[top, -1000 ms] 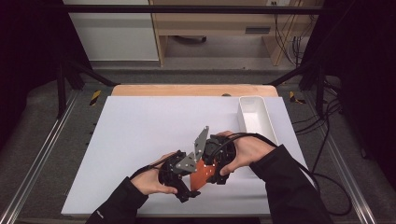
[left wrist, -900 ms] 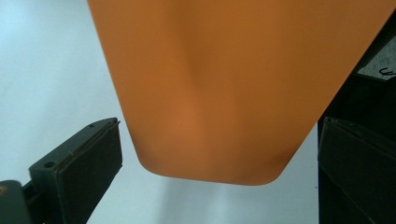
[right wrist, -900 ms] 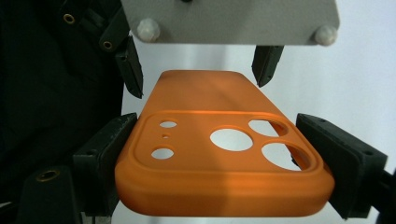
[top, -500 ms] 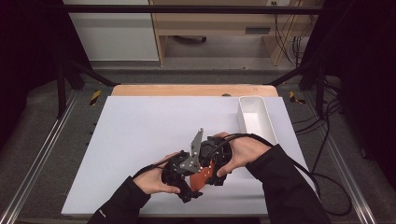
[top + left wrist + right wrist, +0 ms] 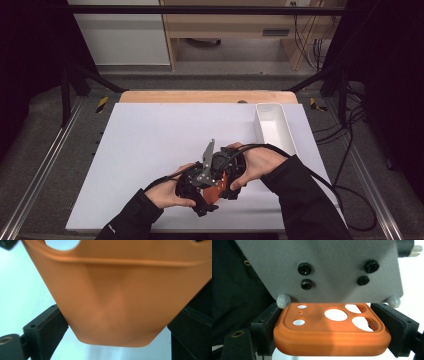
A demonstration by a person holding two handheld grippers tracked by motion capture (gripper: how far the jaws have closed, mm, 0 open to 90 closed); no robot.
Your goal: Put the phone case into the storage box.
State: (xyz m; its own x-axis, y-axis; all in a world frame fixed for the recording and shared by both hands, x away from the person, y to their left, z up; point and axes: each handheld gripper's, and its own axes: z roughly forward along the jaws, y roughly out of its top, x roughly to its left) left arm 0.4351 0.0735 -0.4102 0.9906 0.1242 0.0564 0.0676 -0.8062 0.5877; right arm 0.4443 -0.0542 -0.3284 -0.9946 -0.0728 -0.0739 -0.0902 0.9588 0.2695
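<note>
An orange phone case [image 5: 217, 187] with round camera cut-outs is held between both grippers above the near middle of the white table top [image 5: 160, 135]. My left gripper [image 5: 196, 189] is shut on the case; in the left gripper view its smooth orange wall [image 5: 120, 302] is wedged between the black jaws. My right gripper [image 5: 229, 172] is shut on the cut-out end [image 5: 332, 325], with a pad pressed on each side. The left gripper's grey plate [image 5: 319, 267] stands just behind the case. The person's hands wrap both grippers.
A long white tray [image 5: 275, 127] lies at the table's right side, beyond the right hand. Cables [image 5: 320, 175] trail from the grippers off the right edge. A wooden strip [image 5: 205, 96] runs along the far edge.
Both grippers, still holding the case, have shifted slightly left and toward the near edge; the grey plate now stands more upright.
</note>
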